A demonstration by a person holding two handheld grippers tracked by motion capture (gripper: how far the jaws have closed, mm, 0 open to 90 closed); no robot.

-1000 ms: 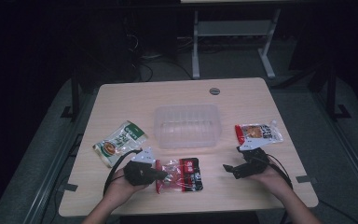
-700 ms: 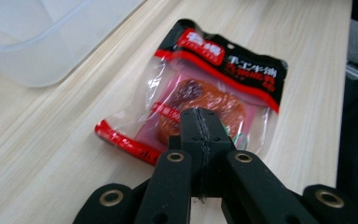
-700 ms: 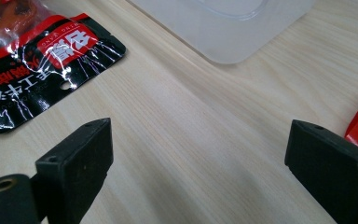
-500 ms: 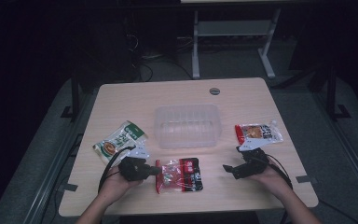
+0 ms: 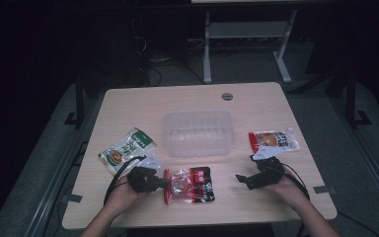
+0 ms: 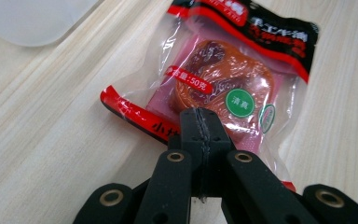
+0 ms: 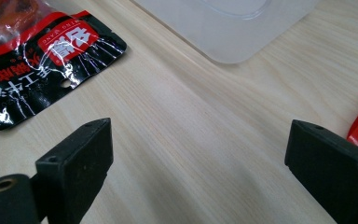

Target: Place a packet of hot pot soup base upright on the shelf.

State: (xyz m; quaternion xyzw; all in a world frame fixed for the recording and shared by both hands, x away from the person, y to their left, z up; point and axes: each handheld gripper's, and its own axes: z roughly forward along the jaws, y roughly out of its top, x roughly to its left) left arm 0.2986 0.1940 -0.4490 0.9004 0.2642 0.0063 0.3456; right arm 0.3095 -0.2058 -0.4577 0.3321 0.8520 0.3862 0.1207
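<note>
Pinching red snack pouch (image 6: 223, 88) beside clear tub (image 5: 198, 132), left gripper (image 6: 200, 122); right gripper (image 7: 198, 154) agape

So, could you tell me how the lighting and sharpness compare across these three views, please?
High view: dim, room beyond the table nearly black, fine detail soft. Left gripper view: bright, glare streaks on the red snack packet, the left gripper shut on its edge. Right gripper view: evenly lit, the right gripper open, its near jaws slightly blurred.
</note>
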